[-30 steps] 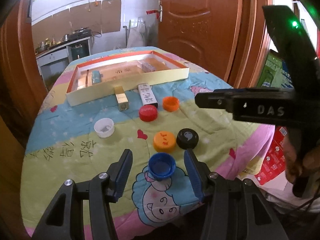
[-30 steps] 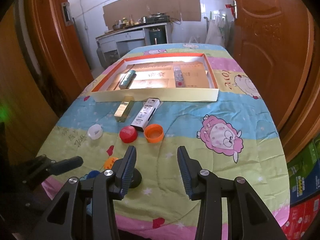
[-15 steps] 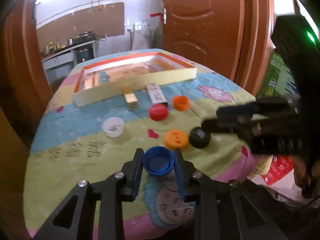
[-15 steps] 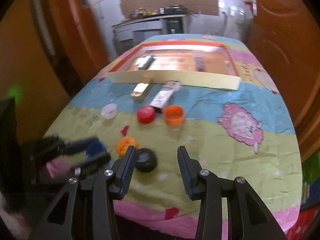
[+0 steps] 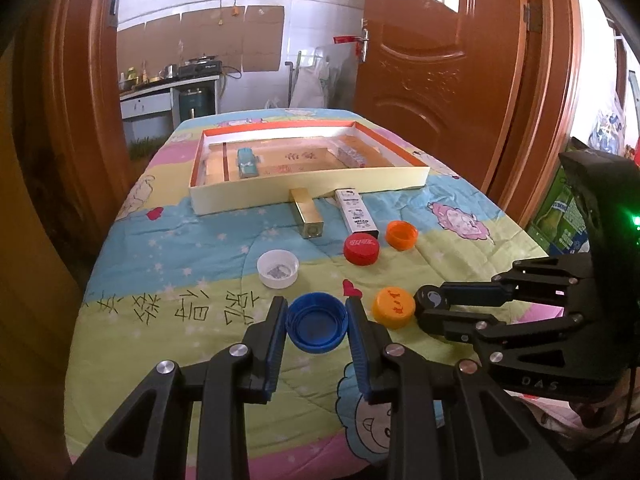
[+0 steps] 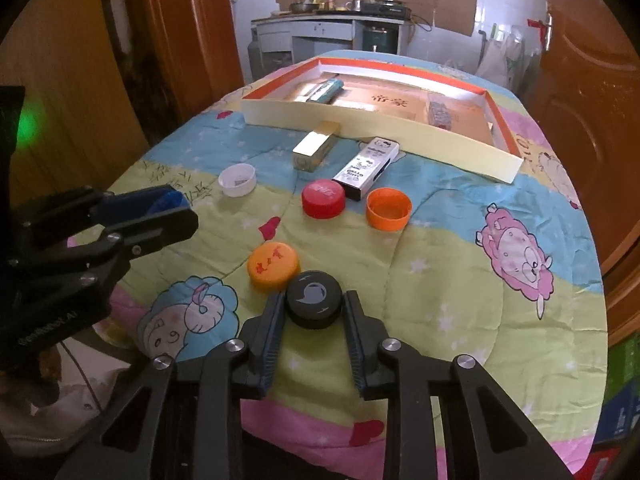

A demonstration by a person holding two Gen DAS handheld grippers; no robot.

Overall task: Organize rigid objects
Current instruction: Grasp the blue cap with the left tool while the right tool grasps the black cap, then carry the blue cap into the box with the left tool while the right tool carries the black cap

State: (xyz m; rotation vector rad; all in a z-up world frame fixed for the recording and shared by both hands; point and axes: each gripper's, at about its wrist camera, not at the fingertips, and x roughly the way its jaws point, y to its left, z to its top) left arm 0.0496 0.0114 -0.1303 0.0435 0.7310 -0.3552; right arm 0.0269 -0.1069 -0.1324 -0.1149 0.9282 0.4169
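Your left gripper (image 5: pixel 316 322) has its jaws closed narrow on the blue cap (image 5: pixel 317 327), which sits open side up between the pads, so the grip bears on the cap's side wall and the rim stays free. Your right gripper (image 6: pixel 314 312) is likewise drawn in on the black cap (image 6: pixel 314 298), both pads against its sides; whether either cap is clear of the cloth cannot be told. Immediately left of your right gripper, touching or nearly touching the black cap, lies the orange printed cap (image 6: pixel 273 266), so a sideways drag would likely nudge it; lift straight. Ahead of both grippers lie the red cap (image 6: pixel 323 198), the open orange cap (image 6: pixel 389 209) and, off to the left, the white cap (image 6: pixel 237 180), all apart from one another on the patterned bedcover (image 6: pixel 460 280). Beyond them the gold box (image 6: pixel 316 145) and the white printed box (image 6: pixel 367 168) rest with their far ends at the wall of the shallow tray (image 6: pixel 380 130), which already holds a teal item and another small box and is judged the destination for what you hold.
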